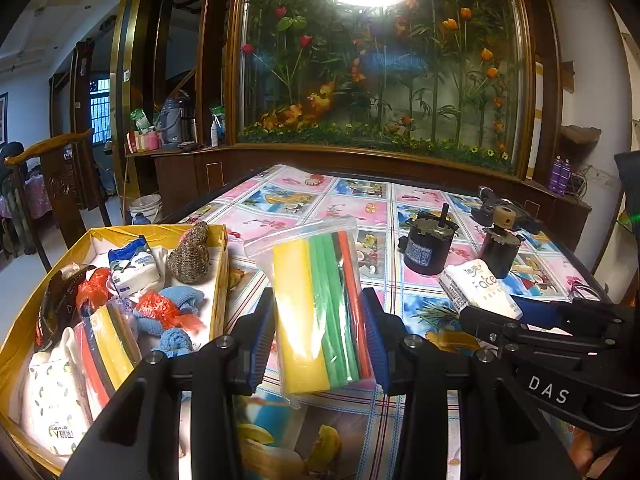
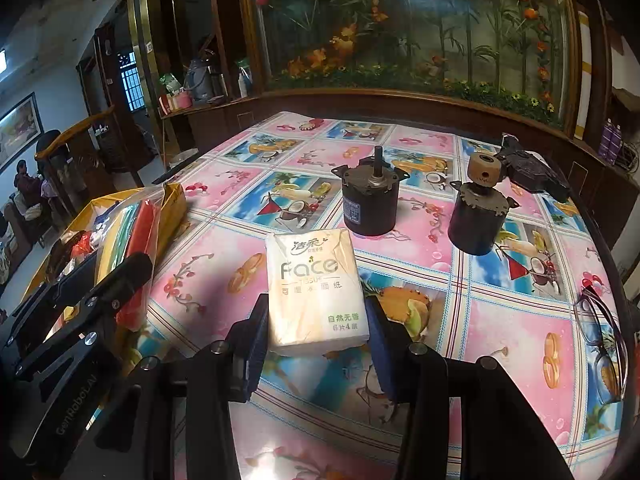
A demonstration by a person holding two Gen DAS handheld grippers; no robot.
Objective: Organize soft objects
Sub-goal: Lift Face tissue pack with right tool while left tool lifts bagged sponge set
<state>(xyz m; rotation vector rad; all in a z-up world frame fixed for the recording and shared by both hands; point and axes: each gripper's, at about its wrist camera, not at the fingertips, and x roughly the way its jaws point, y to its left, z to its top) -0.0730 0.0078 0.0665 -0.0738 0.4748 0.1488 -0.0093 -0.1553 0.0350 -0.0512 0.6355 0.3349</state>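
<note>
My left gripper (image 1: pixel 318 340) is shut on a clear zip bag of coloured sponges (image 1: pixel 320 312), yellow, green and red, just above the table beside the yellow box (image 1: pixel 222 276). The box holds tissue packs, blue cloths, red bags, a scrubber and another sponge bag. My right gripper (image 2: pixel 318 338) has its blue pads against both sides of a white "Face" tissue pack (image 2: pixel 314 292), which looks slightly raised off the tablecloth. The pack also shows in the left wrist view (image 1: pixel 478 288), and the sponge bag in the right wrist view (image 2: pixel 136 256).
Two black motors (image 2: pixel 370 206) (image 2: pixel 478 216) stand on the tablecloth beyond the tissue pack, with a black part (image 2: pixel 528 170) behind them. Glasses (image 2: pixel 604 328) lie near the table's right edge. A wooden chair (image 1: pixel 60 196) stands left of the table.
</note>
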